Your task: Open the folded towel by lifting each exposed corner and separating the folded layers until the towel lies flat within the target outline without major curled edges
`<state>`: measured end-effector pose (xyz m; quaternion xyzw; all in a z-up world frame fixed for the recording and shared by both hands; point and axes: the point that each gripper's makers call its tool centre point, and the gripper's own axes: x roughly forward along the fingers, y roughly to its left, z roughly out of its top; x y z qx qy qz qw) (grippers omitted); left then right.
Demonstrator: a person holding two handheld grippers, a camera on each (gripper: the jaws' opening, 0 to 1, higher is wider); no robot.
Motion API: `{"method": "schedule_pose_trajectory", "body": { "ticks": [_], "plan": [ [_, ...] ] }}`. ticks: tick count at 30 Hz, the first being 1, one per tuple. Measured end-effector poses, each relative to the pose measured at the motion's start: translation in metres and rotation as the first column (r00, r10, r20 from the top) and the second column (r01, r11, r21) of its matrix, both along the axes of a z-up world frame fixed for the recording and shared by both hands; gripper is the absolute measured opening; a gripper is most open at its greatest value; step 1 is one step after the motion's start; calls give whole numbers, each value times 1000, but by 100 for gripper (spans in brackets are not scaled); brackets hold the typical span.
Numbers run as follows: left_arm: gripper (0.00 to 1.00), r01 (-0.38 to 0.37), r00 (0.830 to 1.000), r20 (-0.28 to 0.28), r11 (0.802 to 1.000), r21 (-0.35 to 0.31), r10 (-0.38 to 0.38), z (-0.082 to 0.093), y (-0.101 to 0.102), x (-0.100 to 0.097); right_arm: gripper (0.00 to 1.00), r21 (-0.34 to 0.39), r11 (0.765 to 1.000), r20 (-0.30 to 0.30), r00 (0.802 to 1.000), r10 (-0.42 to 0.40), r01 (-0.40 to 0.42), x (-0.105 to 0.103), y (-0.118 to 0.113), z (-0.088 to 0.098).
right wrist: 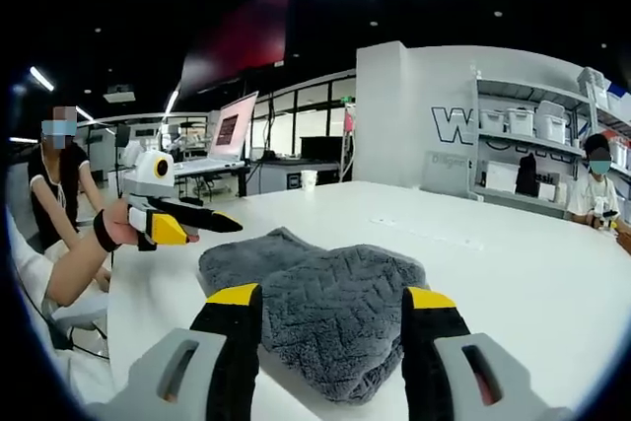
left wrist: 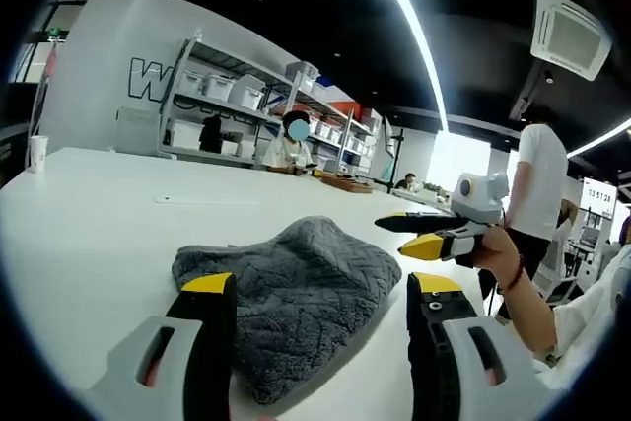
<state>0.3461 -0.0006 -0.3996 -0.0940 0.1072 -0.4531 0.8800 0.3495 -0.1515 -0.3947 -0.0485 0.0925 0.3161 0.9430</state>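
A folded grey towel (left wrist: 296,303) lies on the white table (left wrist: 89,234). The left gripper (left wrist: 322,288) is wide apart above it, holding nothing. The right gripper (right wrist: 331,300) is also wide, empty, just above the towel's near edge.

Left gripper (left wrist: 322,288): jaws spread wide apart, yellow-tipped, nothing between them, held low and level. In the right gripper view it enters from the left (right wrist: 187,224), gripped by a hand (right wrist: 116,227) with a dark wristband, jaws apart. Right gripper (right wrist: 332,300): jaws likewise spread, empty. In the left gripper view it enters from the right (left wrist: 419,234), held by a hand (left wrist: 496,248), forearm bent below.
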Motion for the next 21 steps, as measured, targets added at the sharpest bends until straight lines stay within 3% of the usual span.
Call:
{"method": "schedule_pose_trajectory", "body": {
  "ticks": [21],
  "plan": [
    [70, -13, 1000, 22, 1000, 17, 12, -3, -1, 6, 51, 24, 999, 5, 1000, -29, 29, 12, -2, 6]
  ]
}}
